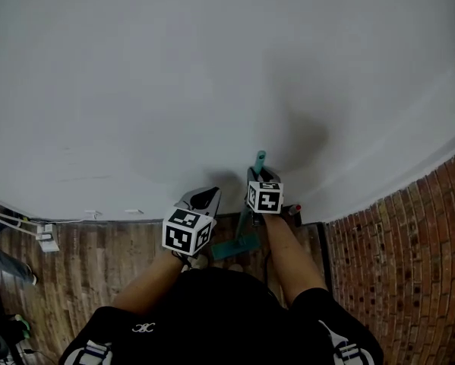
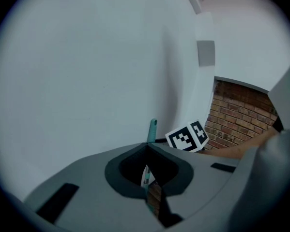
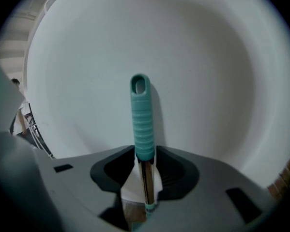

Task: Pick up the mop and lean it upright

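Your dark shirt (image 1: 227, 310) fills the bottom of the head view, both bare forearms reaching out from it toward the white wall (image 1: 212, 67); over on the left it's just wood floor (image 1: 98, 257) running up to the foot of that wall.

Your left tongs (image 1: 204, 196) (image 2: 147, 146) hang a bit short of the wall, clenched tip to tip with nothing in them; they sit just beside the mop, not touching it; through the slit between the jaws you only get a sliver of pole and floorboards.

Next over is the mop (image 1: 251, 204) (image 2: 153, 129) (image 3: 142, 120), standing pretty much upright right by the wall; its teal mop head (image 1: 235, 245) is down on the floor between your two arms; can't tell if the top of the handle actually touches the wall.

Your right tongs (image 1: 257, 175) (image 3: 145, 151) are grasping the mop, jaw tips pinched right where the ribbed teal grip (image 3: 143, 124) meets the shiny metal pole (image 3: 146, 182); the grip sticks up past the jaws.

Far right is brickwork (image 1: 409, 265).
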`<state>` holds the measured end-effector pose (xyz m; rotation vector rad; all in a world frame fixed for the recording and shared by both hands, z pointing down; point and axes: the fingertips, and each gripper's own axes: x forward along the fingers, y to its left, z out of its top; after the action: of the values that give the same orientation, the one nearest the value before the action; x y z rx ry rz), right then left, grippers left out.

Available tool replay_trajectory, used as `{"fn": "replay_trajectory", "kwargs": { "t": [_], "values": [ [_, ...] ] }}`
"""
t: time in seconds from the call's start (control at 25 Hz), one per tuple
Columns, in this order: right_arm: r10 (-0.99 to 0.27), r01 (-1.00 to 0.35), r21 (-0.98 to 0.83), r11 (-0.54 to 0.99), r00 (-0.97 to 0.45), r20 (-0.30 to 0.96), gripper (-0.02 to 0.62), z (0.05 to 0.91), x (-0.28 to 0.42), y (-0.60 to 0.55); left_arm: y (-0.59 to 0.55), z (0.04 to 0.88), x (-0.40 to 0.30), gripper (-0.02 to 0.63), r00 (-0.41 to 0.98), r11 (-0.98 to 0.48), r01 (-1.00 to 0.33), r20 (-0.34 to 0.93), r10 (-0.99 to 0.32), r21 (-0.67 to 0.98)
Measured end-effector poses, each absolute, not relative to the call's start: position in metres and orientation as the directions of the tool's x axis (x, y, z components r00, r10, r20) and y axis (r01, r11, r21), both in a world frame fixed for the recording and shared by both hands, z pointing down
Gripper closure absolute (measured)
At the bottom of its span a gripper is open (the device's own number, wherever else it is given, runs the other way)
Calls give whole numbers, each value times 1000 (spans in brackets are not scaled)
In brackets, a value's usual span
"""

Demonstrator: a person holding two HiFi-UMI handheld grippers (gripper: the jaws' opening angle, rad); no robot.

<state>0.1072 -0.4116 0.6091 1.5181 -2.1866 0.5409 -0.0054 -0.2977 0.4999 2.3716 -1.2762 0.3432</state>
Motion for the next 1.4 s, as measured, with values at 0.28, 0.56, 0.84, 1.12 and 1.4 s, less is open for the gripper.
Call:
{"fn": "replay_trajectory", "kwargs": {
  "t": [0.28,0.56,0.84,1.12,1.4],
  "values": [
    [-838,-946,-91,312,-318,442,297,572,116,-382,-297,499,6,611,570,-510,-822,400,-718,254],
    [-907,-954,-61,295,-300,295,581,493,131,-338,-299,501,18,611,598,-535,-801,399,-696,268],
    [-927,-959,-72,273,-282,249,581,468,143,-298,-299,502,28,611,620,-558,-784,398,-676,274],
    [-928,-963,-98,253,-270,256,581,471,146,-283,-300,503,35,611,637,-568,-770,399,-660,290],
    [-930,-967,-102,233,-252,267,581,472,150,-273,-291,503,46,611,662,-597,-748,399,-635,291]
  ]
}}
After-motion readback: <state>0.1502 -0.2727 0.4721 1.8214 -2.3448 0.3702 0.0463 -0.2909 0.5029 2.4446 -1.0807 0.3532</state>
